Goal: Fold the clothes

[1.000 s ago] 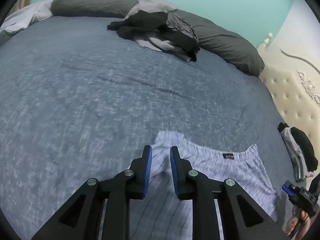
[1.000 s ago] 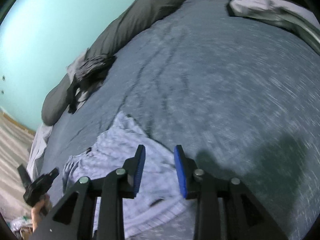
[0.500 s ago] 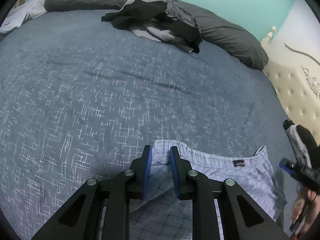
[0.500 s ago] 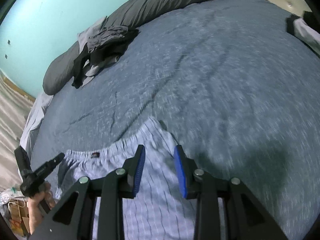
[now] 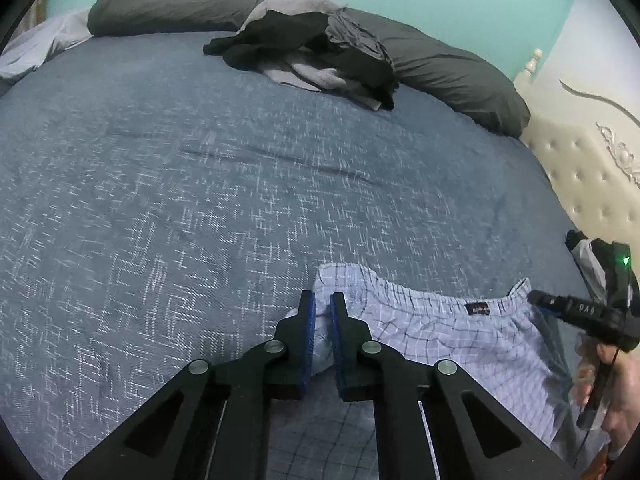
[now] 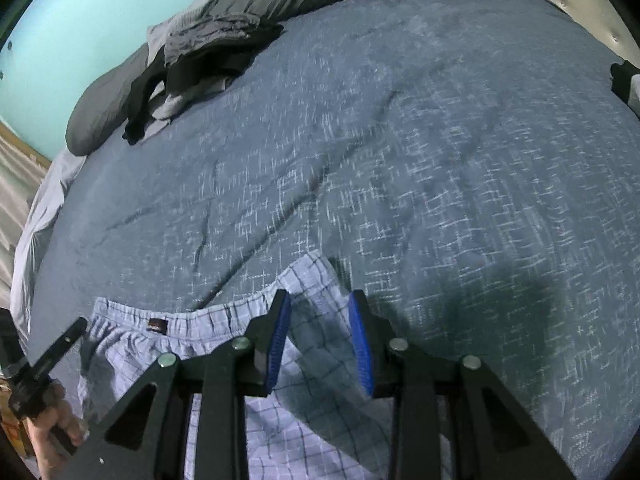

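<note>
The left gripper (image 5: 322, 308) is closing, pinching the plaid shorts (image 5: 440, 332) at lower centre; its frame is hiding their lower part. The right gripper (image 6: 320, 308) is hovering spread over the shorts.

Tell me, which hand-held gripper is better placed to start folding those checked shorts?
Probably the left hand-held gripper: its jaws are closing on a bunched corner of the checked shorts. The right hand-held gripper hovers open above the other corner, gripping nothing.
</note>
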The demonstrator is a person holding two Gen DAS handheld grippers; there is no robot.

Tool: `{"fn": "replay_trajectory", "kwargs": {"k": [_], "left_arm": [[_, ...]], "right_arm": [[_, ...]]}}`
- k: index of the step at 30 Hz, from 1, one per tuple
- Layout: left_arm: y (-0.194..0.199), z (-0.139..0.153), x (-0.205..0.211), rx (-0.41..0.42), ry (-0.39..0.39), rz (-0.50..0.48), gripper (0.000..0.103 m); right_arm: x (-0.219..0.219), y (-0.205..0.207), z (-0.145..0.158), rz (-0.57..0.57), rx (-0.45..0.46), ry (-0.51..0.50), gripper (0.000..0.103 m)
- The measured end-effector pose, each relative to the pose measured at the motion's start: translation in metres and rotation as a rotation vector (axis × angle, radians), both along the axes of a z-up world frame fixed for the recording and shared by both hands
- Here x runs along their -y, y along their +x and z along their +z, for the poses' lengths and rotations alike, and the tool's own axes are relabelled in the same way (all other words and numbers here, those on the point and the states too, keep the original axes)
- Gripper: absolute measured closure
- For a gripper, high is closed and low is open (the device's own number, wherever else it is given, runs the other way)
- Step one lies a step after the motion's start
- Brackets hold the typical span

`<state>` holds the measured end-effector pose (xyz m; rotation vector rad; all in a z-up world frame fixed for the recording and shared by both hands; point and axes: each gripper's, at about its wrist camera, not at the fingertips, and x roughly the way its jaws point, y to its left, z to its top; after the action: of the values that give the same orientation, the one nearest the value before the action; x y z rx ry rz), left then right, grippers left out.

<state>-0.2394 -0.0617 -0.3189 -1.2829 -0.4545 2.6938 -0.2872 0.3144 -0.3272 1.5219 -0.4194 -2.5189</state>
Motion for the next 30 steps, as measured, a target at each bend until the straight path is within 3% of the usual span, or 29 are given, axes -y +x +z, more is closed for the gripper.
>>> {"fn": "replay_trajectory", "kwargs": {"k": [4,5,6,8,13,15,20,30], "left_arm": [[-0.005,0.006,-0.003,-0.014,0.021,-0.012,0.091],[-0.006,0.006,-0.006,-0.016,0.008,-0.017,0.083],[-0.007,0.005,-0.010,-0.013,-0.006,-0.030,0.068],[-0.010,0.000,-0.015,0.000,-0.003,-0.047,0.058],[-0.014,-0.012,-0.024,0.024,-0.059,-0.071,0.061],[-0.014,-0.014,-0.024,0.025,-0.082,-0.069,0.077],[-0.011,-0.012,-0.023,0.016,-0.093,-0.079,0.095],[0.014,0.001,-0.021,0.005,-0.103,-0.118,0.096]], "right_arm": [[0.002,0.002,0.000,-0.007,-0.004,-0.001,0.073],[0.002,0.002,-0.001,-0.007,0.000,-0.003,0.073],[0.003,0.002,-0.001,-0.005,0.003,0.001,0.073],[0.004,0.002,-0.001,-0.003,0.006,0.009,0.073],[0.006,0.002,0.001,0.005,0.003,0.009,0.073],[0.006,0.002,0.002,0.010,-0.002,0.015,0.073],[0.003,0.004,0.003,0.009,-0.003,0.017,0.073],[-0.001,0.006,-0.002,0.002,0.001,0.024,0.073]]}}
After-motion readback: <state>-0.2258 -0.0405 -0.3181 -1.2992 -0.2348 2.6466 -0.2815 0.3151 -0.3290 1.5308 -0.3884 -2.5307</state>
